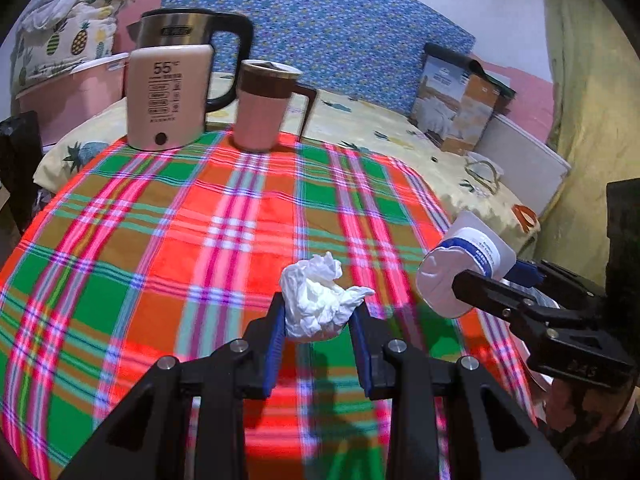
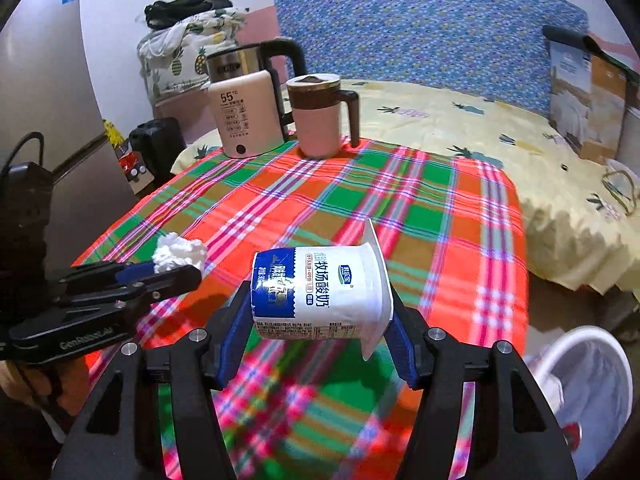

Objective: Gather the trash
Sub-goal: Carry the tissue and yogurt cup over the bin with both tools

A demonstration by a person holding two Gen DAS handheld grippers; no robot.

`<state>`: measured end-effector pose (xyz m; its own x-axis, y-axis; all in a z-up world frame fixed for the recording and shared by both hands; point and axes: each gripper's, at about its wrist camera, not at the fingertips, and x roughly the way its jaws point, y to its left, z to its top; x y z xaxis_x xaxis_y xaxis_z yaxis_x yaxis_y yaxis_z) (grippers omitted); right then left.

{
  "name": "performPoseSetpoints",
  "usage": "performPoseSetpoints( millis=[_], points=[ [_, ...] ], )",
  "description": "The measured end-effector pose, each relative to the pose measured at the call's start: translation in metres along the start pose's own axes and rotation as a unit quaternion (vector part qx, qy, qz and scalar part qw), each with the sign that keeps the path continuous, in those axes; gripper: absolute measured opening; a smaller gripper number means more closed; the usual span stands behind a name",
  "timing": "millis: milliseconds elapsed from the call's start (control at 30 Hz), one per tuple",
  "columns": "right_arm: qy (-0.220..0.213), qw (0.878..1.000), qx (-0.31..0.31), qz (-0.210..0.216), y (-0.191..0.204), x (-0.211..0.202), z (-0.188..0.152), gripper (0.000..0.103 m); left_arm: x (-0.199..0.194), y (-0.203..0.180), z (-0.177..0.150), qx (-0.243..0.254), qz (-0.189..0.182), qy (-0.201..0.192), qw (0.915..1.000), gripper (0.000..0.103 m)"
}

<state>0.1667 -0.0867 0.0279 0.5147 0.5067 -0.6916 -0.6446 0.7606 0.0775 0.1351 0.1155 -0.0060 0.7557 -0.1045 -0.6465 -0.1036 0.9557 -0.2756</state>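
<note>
Crumpled white tissue paper (image 1: 316, 300), soft and springy, is pinched in the left gripper (image 1: 318, 322) while the right gripper (image 2: 318, 318) clamps a smooth plastic blue-and-white yogurt cup (image 2: 320, 294) sideways above the plaid cloth (image 2: 360, 208); next, I judge, both carry to the white bin (image 2: 592, 364) at near right.

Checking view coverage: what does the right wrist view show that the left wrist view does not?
Only the right wrist view: a white bin beside the table and a grey fridge. Only the left wrist view: a white board leaning by the bed. Both: the left gripper gripping crumpled tissue, the right gripper holding a yogurt cup, kettle, pink mug.
</note>
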Motion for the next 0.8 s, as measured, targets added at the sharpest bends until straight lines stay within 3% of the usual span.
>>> performPoseSetpoints(
  millis=[433,800],
  points=[
    [-0.026,0.998,0.046,-0.025,-0.018,-0.057,-0.042,0.062,-0.027,-0.065,-0.028,0.046,-0.032,0.002,0.9985,0.032],
    [-0.039,0.995,0.078,-0.047,-0.040,-0.080,-0.064,0.062,-0.026,-0.111,-0.038,0.080,-0.062,0.013,0.9948,0.032]
  ],
)
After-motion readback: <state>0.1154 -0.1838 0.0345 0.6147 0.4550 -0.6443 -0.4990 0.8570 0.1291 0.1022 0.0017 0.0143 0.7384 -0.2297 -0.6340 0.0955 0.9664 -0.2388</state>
